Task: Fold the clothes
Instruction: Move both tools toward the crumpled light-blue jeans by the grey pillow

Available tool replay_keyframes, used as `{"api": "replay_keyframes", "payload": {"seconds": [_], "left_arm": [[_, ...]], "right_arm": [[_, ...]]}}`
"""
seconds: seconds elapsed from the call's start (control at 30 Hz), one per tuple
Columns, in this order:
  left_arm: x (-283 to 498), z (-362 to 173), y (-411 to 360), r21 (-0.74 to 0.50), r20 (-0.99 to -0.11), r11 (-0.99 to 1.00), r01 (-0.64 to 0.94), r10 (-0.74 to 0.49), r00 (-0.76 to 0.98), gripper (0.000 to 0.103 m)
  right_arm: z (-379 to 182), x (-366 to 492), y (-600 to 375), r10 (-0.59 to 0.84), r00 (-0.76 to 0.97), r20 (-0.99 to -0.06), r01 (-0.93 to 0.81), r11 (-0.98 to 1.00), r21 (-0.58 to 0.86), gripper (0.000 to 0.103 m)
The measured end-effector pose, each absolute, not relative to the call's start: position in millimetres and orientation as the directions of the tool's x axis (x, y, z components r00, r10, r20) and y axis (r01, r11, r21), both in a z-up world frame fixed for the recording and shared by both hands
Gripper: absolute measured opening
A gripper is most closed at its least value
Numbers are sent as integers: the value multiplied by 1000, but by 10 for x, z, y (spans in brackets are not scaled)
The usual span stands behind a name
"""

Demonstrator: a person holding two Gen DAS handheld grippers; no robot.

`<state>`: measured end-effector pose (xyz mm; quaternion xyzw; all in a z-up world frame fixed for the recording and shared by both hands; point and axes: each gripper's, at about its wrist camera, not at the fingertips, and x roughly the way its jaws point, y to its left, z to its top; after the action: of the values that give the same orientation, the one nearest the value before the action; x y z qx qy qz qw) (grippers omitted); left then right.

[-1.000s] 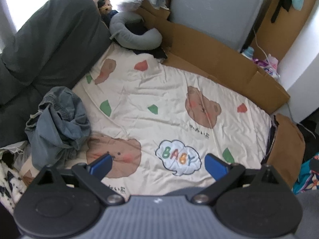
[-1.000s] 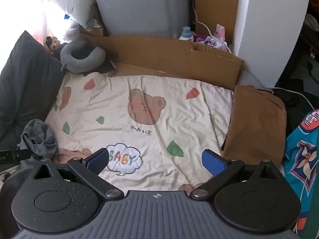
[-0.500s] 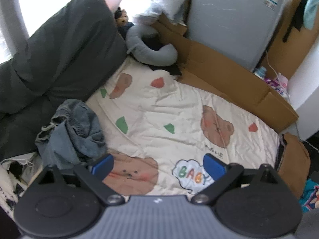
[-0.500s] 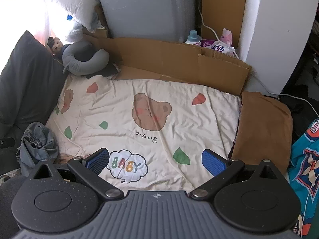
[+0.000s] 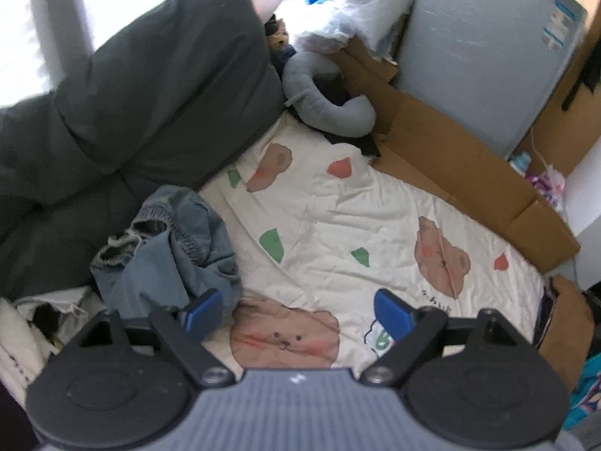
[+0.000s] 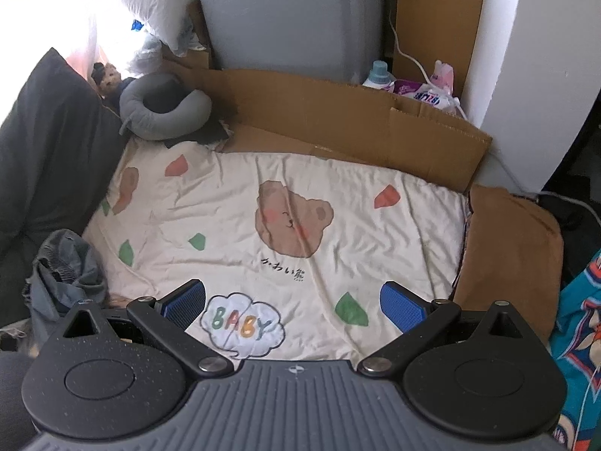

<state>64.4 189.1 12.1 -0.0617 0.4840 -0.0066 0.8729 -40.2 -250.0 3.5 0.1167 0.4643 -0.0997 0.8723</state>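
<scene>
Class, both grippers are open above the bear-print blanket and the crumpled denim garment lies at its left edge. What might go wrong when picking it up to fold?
1. The denim garment is bunched up, so the open left gripper may pinch several layers and lift a tangle.
2. It partly lies on the bear-print blanket; a low grasp could catch the blanket too.
3. The right gripper hangs far from the garment, so a one-sided lift may leave it dangling unevenly.

The cream, bear-printed cotton blanket [image 6: 375, 233] carries a white cloud patch [image 6: 242, 325] reading "BABY" in coloured letters. Just above that cloud, under a brown bear's face, runs a short line of black Japanese script [image 6: 282, 270], too small to read surely. Beyond the blanket's far edge, a white and purple plastic pack [image 6: 428, 96] shows mirrored blue lettering, unreadable.
</scene>
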Motion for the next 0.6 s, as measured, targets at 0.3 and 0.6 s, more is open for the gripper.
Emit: {"api": "replay_keyframes", "payload": {"seconds": [0.3,0.6], "left_arm": [[701,-35,2333,-122,-838,981,-150,-21,545,91],[707,-207,2681,-65,-798,972,-227,86,596,91]], "right_arm": [[-161,-112,-2301,-17,558,-830,230,964,134,102],[-353,246,-2050,58,566,-823,142,976,167,102]]}}
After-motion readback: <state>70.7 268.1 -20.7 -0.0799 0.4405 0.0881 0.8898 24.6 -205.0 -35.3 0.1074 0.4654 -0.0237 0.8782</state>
